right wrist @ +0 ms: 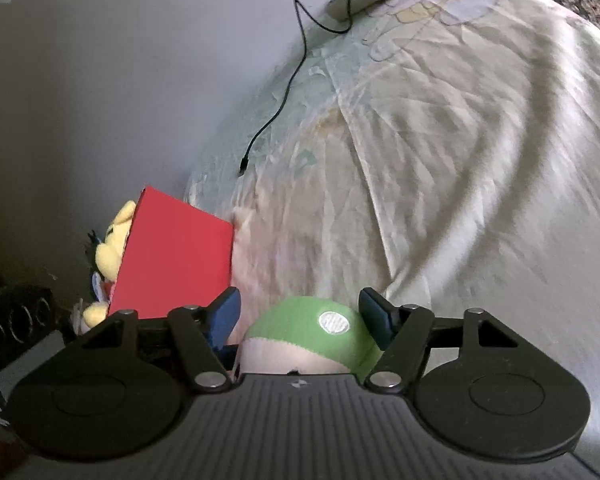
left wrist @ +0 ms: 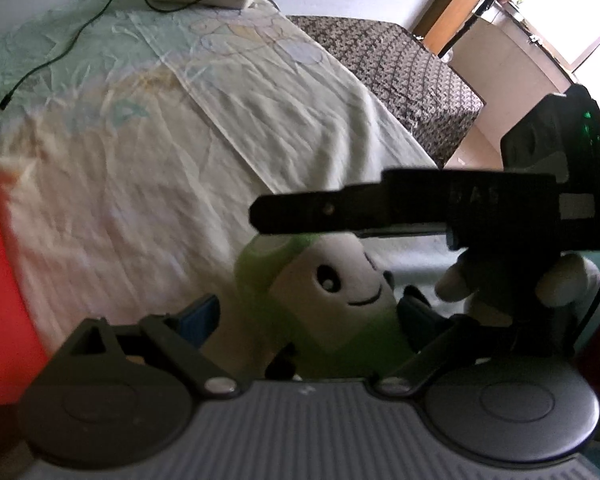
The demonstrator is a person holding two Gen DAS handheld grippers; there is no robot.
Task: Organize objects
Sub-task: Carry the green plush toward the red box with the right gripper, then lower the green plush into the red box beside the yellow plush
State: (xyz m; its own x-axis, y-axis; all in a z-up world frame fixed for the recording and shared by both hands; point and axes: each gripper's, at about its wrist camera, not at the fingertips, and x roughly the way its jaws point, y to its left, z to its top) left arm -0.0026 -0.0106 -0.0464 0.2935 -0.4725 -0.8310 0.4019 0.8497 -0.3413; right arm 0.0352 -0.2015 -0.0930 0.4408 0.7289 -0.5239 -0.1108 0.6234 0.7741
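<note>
Green plush toy (right wrist: 320, 336) sits between the right gripper (right wrist: 300, 312)'s wide-spread fingers, ungripped. Soft, light; squeeze its middle. Left gripper (left wrist: 300, 320) state unclear.

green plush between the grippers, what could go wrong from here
1. The green plush sits between the right gripper fingers, whose jaws look spread and not pressing it; it could slip onto the bed sheet.
2. The right gripper crosses in front of the left gripper, so the two may knock together.
3. The red box already holds a yellow plush, so space may be tight.
</note>
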